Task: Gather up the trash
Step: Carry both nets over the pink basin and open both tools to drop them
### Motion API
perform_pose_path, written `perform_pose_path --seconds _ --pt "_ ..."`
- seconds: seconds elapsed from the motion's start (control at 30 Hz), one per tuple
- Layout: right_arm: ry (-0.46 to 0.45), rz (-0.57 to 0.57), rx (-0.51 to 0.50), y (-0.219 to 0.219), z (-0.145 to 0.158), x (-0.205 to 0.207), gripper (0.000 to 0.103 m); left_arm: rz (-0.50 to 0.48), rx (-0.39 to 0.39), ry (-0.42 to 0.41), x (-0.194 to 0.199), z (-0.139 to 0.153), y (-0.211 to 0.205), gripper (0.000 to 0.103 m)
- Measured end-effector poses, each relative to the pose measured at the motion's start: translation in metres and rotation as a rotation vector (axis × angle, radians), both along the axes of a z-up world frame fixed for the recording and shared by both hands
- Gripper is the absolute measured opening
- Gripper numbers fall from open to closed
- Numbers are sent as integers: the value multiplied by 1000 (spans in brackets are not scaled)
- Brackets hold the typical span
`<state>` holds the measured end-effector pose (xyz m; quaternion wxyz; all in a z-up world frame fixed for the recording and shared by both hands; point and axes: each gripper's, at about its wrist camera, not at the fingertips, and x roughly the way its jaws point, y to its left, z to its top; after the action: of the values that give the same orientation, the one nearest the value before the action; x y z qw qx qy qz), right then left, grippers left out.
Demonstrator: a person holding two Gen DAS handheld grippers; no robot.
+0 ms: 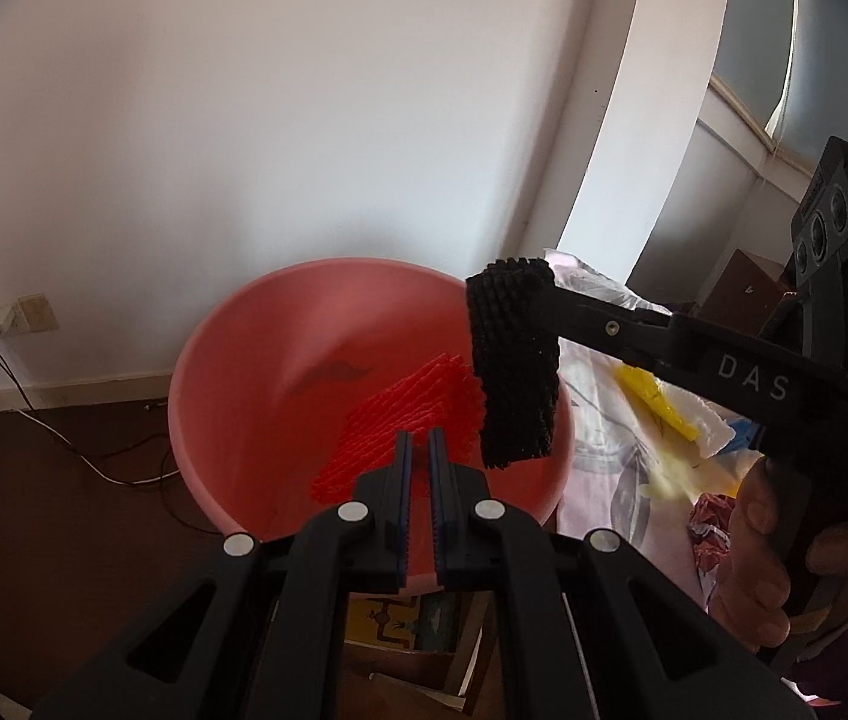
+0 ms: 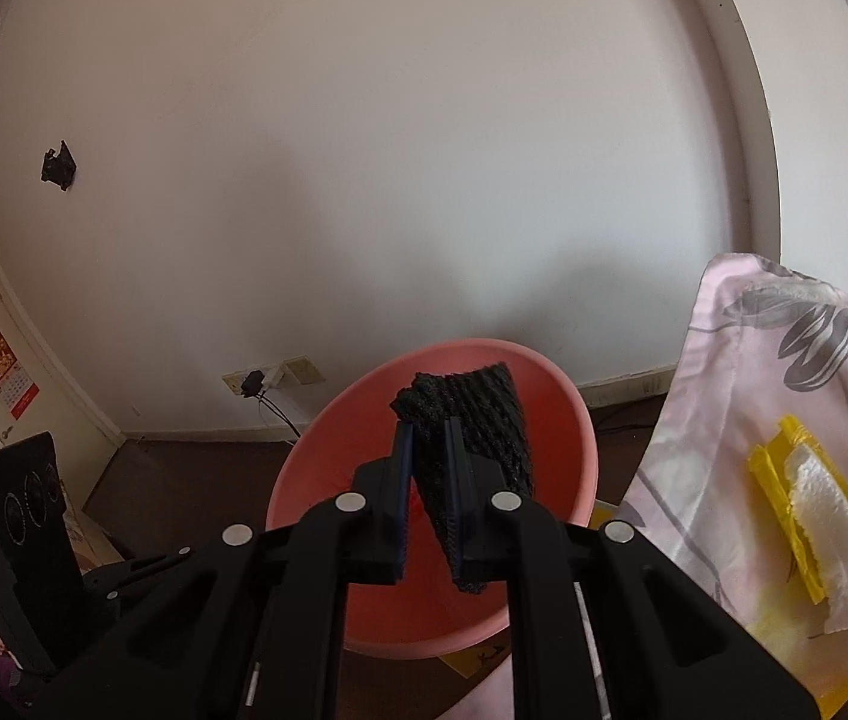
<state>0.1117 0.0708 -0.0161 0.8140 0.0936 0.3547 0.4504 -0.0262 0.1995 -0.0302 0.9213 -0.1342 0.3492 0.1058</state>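
Pink basin (image 1: 214, 372) under two claws: left (image 1: 419, 450) grasping red netting (image 1: 400, 420), right (image 2: 429, 444) black netting (image 2: 472, 420).

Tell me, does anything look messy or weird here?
A little. Scraps, a yellow piece and white paper, lie loose on the flowered cloth beside the pink basin. The right gripper holds black netting over the basin.

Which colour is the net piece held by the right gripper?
Black foam net; clearest in the left wrist view.

My left gripper (image 1: 419, 441) points downward, jaws nearly closed. My right gripper (image 2: 430, 432), at its 2 o'clock, is clamped; a hand (image 1: 784, 564) grips its handle.
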Motion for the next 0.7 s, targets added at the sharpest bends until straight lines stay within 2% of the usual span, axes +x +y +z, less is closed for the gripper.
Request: perform_pose_path --seconds 0.4,0.53,0.63,0.7 --pt "57 27 -109 -8 -15 -15 12 0 -6 33 7 -9 -10 6" --pt "63 35 -145 -10 -19 -19 17 10 -5 31 5 -7 -12 10" --pt "65 43 -154 -10 -19 -23 28 12 1 26 2 -4 -11 12" --pt "59 50 -152 -12 -18 -27 29 8 0 18 1 -2 -11 12"
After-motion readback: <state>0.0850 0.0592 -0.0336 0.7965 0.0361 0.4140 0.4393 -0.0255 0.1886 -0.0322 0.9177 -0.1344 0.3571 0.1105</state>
